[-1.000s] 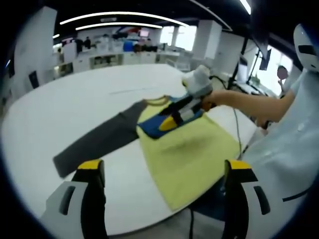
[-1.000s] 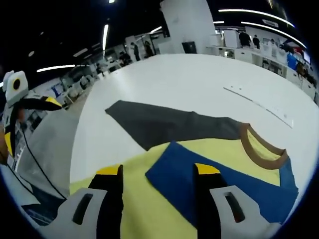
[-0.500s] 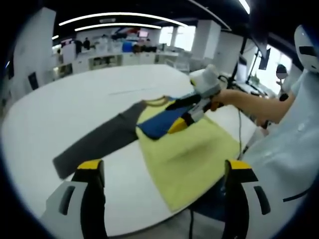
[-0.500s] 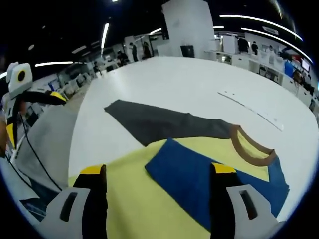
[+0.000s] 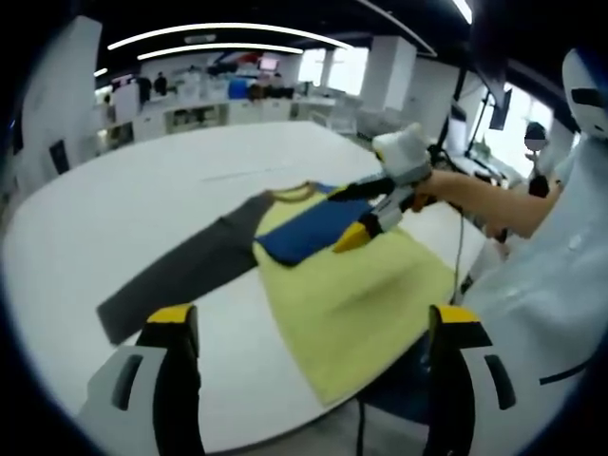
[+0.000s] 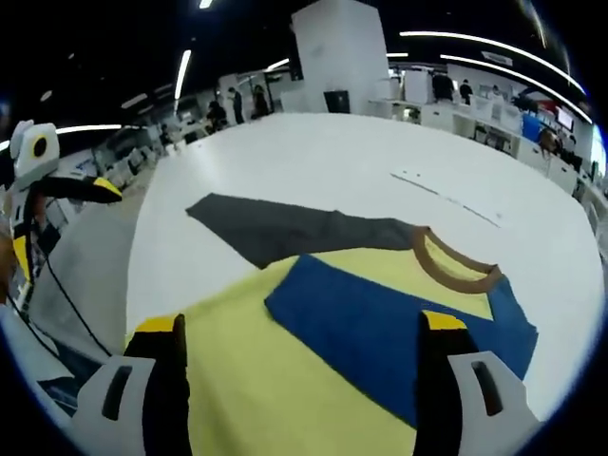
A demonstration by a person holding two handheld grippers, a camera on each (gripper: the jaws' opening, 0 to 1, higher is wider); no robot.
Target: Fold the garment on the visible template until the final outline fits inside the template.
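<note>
On the white table point(image 5: 142, 204) the shirt point(image 5: 351, 294) is lying flat near the person's edge, its yellow body facing up, with the hem running to that edge in the left gripper view. Blue sleeve point(image 6: 380, 318) is lying folded across the chest below the brown collar point(image 6: 454, 275); grey sleeve point(image 6: 275, 230) is stretching out flat onto bare table.

Left gripper point(image 5: 309, 328) is hanging back from the cloth with jaws spread wide, gripping nothing. Right gripper point(image 6: 299, 328) is hovering above the blue sleeve, jaws likewise spread and empty; in the left gripper view the right gripper point(image 5: 366, 223) is showing above the chest.

Judgement: the grey sleeve is the step in hand. It is calling for a pinch near the cuff, a low carry across the chest and a lay-down over the blue sleeve, keeping the fold line along the body's side edge so no wrinkle is dragging into the yellow panel. The hem fold is then remaining.

Hard to make out: no template outline is distinguishable on the table, so fit is not assessable. A thin strip point(image 6: 446, 195) is lying beyond the collar; its nature is unclear. Hem edge is partly cut off behind the jaws.
</note>
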